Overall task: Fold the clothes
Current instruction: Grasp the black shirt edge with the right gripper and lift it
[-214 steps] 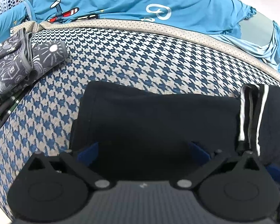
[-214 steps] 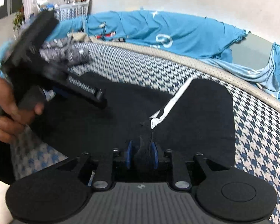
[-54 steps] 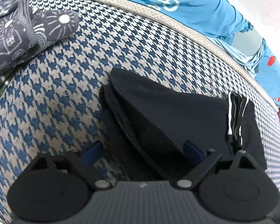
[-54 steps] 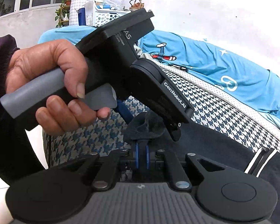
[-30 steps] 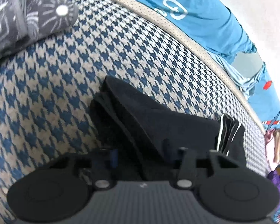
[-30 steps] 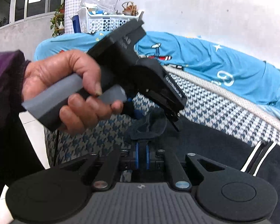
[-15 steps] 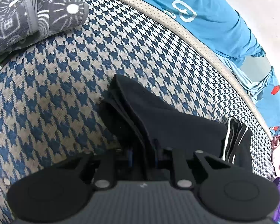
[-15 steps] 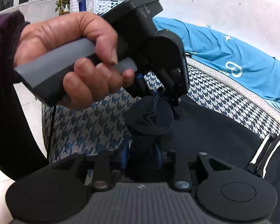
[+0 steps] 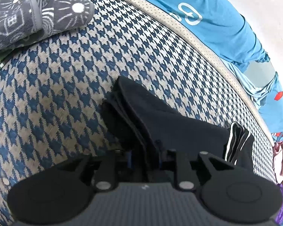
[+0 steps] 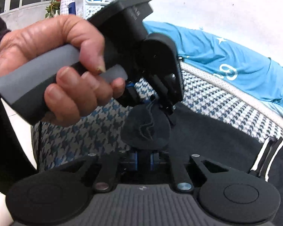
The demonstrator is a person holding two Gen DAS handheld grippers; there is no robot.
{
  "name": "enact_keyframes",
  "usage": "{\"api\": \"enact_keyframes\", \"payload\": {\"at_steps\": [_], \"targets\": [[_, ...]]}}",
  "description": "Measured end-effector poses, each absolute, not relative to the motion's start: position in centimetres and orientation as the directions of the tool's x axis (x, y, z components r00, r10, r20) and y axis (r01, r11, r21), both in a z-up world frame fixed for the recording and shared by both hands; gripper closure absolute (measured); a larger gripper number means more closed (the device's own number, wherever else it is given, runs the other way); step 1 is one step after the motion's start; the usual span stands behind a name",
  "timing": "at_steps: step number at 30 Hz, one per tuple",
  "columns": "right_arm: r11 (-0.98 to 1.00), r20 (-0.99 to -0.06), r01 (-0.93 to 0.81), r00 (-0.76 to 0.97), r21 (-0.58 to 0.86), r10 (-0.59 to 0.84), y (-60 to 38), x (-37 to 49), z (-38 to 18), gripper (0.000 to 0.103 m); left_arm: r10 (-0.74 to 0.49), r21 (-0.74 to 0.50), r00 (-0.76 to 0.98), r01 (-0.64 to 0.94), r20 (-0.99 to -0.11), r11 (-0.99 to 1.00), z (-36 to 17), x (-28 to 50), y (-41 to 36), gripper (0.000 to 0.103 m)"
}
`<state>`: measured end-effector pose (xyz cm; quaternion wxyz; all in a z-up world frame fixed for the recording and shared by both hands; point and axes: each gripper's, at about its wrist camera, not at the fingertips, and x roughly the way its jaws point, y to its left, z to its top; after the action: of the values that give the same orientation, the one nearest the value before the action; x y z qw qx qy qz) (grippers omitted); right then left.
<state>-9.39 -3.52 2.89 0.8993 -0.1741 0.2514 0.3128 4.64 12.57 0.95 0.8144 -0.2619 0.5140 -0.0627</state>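
Left gripper (image 9: 144,162) jaws opening, black garment (image 9: 160,118) apparently between; right gripper (image 10: 143,159) clamped on same, approx. corner.

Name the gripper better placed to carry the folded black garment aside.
Probably the right gripper: shut on the black garment's bunched corner. The left gripper is opening around the same cloth.
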Motion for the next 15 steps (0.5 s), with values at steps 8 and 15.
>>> {"api": "enact_keyframes", "payload": {"at_steps": [8, 15], "targets": [[0.754, -0.528, -0.642, 0.692, -0.139, 0.492, -4.3, -9.6, 4.1, 0.095, -0.384, -0.529, 0.491, -0.195, -0.782, 0.826, 1.3, 4.9, 13.3, 0.060], [0.760, -0.516, -0.632, 0.705, -0.148, 0.486, -4.6, -10.6, 4.7, 0.095, -0.384, -0.552, 0.516, -0.219, -0.765, 0.804, 1.3, 5.0, 12.6, 0.093]]}}
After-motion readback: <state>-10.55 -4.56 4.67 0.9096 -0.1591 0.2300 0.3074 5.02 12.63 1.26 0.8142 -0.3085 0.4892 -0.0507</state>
